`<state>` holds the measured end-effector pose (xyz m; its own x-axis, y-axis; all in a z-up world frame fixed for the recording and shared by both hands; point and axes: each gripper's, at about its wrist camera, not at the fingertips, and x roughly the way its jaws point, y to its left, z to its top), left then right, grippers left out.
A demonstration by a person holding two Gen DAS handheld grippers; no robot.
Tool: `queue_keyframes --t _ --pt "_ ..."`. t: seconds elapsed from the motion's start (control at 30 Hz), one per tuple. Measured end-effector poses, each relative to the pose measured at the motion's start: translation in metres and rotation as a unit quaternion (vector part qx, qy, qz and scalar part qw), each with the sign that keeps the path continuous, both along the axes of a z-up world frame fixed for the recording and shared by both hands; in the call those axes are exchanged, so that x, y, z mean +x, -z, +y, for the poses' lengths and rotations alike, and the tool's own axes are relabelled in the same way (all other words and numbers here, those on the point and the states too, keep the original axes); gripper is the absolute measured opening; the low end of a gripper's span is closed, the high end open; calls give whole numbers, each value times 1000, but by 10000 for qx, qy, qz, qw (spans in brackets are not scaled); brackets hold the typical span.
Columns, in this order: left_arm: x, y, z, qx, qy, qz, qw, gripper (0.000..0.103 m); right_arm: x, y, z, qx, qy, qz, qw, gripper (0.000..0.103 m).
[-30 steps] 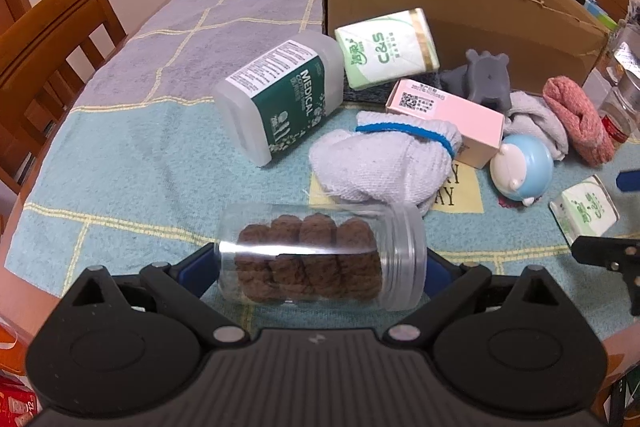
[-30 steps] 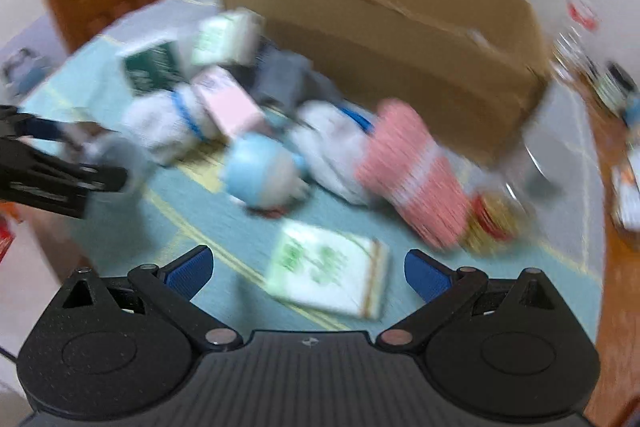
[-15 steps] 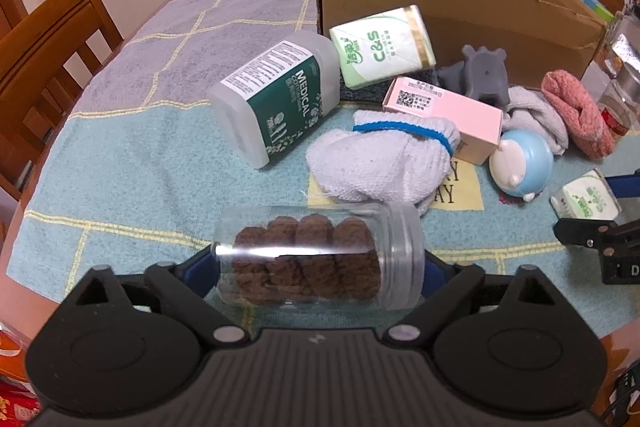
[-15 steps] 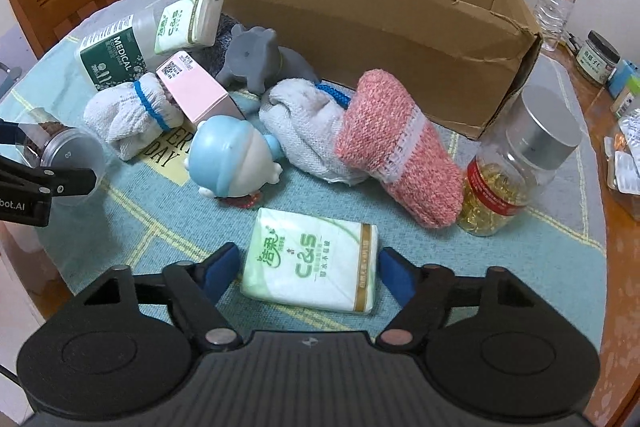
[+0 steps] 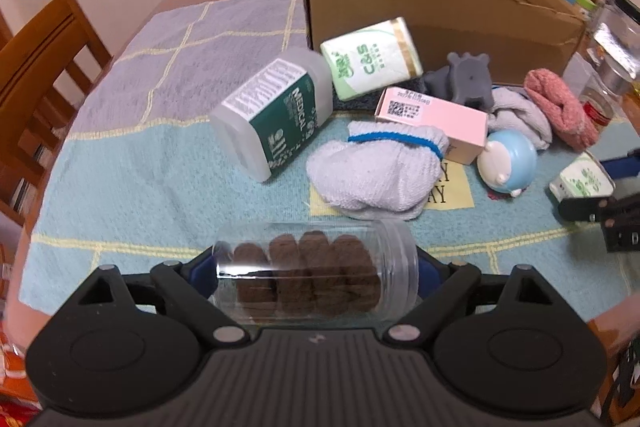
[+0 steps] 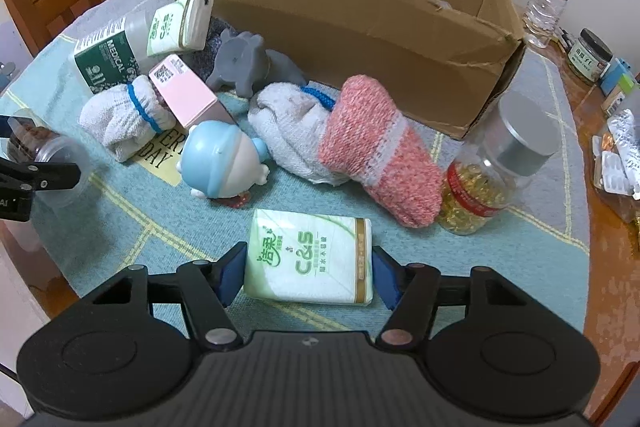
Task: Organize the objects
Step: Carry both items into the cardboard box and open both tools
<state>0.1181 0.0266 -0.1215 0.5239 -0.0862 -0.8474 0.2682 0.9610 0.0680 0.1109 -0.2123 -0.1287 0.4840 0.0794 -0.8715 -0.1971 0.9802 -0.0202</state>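
A clear jar of brown cookies (image 5: 316, 267) lies on its side on the blue tablecloth near the table's front edge. My left gripper (image 5: 316, 281) is closing on it, one blue pad against each end of the jar. A green-and-white tissue pack (image 6: 308, 255) lies flat between the fingers of my right gripper (image 6: 308, 273), whose jaws are closing, with the pads touching the pack's two short sides. An open cardboard box (image 6: 340, 19) stands at the back of the table. In the right wrist view the left gripper and the jar (image 6: 44, 147) show at the left edge.
Between the grippers and the box lie a medical bottle (image 5: 276, 111), a second tissue pack (image 5: 372, 59), a pink carton (image 5: 436, 115), a grey toy (image 6: 240, 63), sock bundles (image 6: 376, 155), a blue toy (image 6: 216, 159) and a capsule jar (image 6: 492, 171). Wooden chairs ring the table.
The right gripper's jaws went from wide open to narrow around the tissue pack, and its blurred view settled. The left jaws drew in onto the jar's ends.
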Motion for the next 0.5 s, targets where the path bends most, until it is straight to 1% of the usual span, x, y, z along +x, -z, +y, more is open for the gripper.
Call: queue_keyframes --t 0.13,0.27,0.37,0.5 --pt "0 -10 3 46 250 1 9997 91 2 -9 -3 -23 58 61 10000 69" --pt "4 -27 6 -107 556 111 9983 91 4 -22 0 61 88 127 9999 69" --pt "10 -40 4 -143 879 161 9959 91 3 -33 5 68 22 186 9998 69" --pt "19 -62 1 -226 1391 142 9899 91 3 -51 11 -12 8 183 9998 69"
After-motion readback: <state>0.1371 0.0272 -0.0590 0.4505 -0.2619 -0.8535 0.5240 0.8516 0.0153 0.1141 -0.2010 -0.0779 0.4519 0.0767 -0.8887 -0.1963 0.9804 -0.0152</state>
